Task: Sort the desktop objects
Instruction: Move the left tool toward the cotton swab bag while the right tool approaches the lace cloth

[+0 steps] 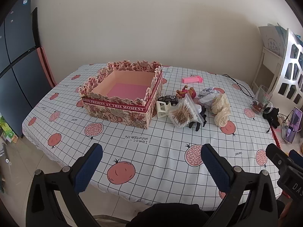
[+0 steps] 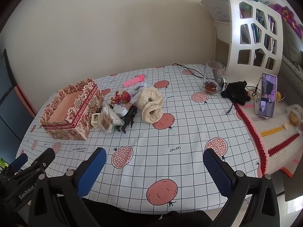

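A floral cardboard box (image 1: 115,111) (image 2: 62,130) stands open-topped on the table, its pink floor bare. Right of it lies a heap: a bag of cotton swabs (image 1: 181,113) (image 2: 108,120), a black toy car (image 1: 169,99), a white clip (image 1: 162,109), a small doll (image 1: 184,92) (image 2: 122,96), cream lace fabric (image 1: 221,109) (image 2: 151,104), a black figure (image 2: 129,120) and a pink dispenser (image 1: 192,80) (image 2: 133,81) farther back. My left gripper (image 1: 151,155) and right gripper (image 2: 154,160) both hover open over the table's near edge, nothing between their fingers.
A glass mug (image 2: 214,81) (image 1: 262,100) stands at the back right beside a black cloth (image 2: 236,92). A phone (image 2: 267,94) leans on a stand over a crocheted mat (image 2: 274,138). A white shelf (image 2: 255,28) rises behind. A black cable (image 2: 187,69) trails along the far edge.
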Motion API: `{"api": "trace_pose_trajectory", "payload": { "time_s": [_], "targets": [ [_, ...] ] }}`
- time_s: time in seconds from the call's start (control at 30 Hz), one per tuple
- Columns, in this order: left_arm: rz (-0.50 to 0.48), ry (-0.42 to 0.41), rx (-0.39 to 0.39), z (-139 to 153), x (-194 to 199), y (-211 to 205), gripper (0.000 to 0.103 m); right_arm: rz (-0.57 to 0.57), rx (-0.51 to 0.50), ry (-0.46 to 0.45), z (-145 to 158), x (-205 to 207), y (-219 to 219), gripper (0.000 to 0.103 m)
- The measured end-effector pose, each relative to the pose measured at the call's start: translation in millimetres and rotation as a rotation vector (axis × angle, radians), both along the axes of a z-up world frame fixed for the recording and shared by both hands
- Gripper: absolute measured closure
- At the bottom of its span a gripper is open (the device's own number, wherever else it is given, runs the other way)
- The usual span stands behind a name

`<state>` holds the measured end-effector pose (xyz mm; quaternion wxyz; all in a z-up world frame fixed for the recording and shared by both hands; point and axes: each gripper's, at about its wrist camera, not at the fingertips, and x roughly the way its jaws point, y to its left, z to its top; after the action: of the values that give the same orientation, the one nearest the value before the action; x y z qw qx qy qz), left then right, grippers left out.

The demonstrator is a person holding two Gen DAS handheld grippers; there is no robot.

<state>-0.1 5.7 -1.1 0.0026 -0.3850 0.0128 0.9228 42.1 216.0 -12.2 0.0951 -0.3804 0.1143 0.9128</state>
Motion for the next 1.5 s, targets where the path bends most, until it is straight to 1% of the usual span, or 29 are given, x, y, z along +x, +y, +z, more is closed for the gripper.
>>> {"api": "trace_pose_trajectory", "payload": {
  "time_s": [0.07,0.13,0.23,0.3,0.4,0.53,0.6,0.67,0.8,0.93,1.07,1.33,1.5],
  "targets": [
    [-0.002,-0.004,-0.009,0,0,2,0.000,-0.001,0.012,0.002,-1,1,-2,0.000],
    [-0.018,-0.029,-0.005,-2,-4,3,0.000,0.001,0.023,-0.002,-1,1,-4,0.000],
    [-0.059,-0.087,0.030,-8,-12,3,0.000,-0.015,0.038,0.008,-2,4,-4,0.000],
    [-0.069,-0.108,0.049,-11,-14,4,0.000,-0.013,0.049,0.006,-1,4,-4,0.000],
    [-0.068,-0.103,0.056,-11,-12,4,0.000,-0.022,0.069,0.004,-1,4,-5,0.000],
    [-0.102,-0.106,0.063,-9,-15,8,0.000,-0.009,0.087,-0.011,-1,3,-7,0.000],
    [-0.116,-0.101,0.045,-7,-16,11,0.000,0.003,0.104,-0.013,0,3,-8,0.000],
    [-0.139,-0.095,0.049,-3,-19,14,0.000,0.019,0.097,-0.024,-1,0,-8,0.000],
    [-0.174,-0.111,0.060,2,-26,23,0.000,0.018,0.072,-0.050,-5,-6,-3,0.000],
    [-0.180,-0.112,0.044,8,-34,31,0.000,0.022,0.046,-0.063,-4,-12,3,0.000],
    [-0.199,-0.125,0.041,15,-45,38,0.000,0.016,0.042,-0.067,2,-22,9,0.000],
    [-0.221,-0.174,0.051,25,-82,55,0.000,-0.001,0.020,-0.083,16,-54,24,0.000],
    [-0.221,-0.194,0.033,28,-107,65,0.000,-0.008,0.006,-0.100,21,-75,33,0.000]
  ]
}}
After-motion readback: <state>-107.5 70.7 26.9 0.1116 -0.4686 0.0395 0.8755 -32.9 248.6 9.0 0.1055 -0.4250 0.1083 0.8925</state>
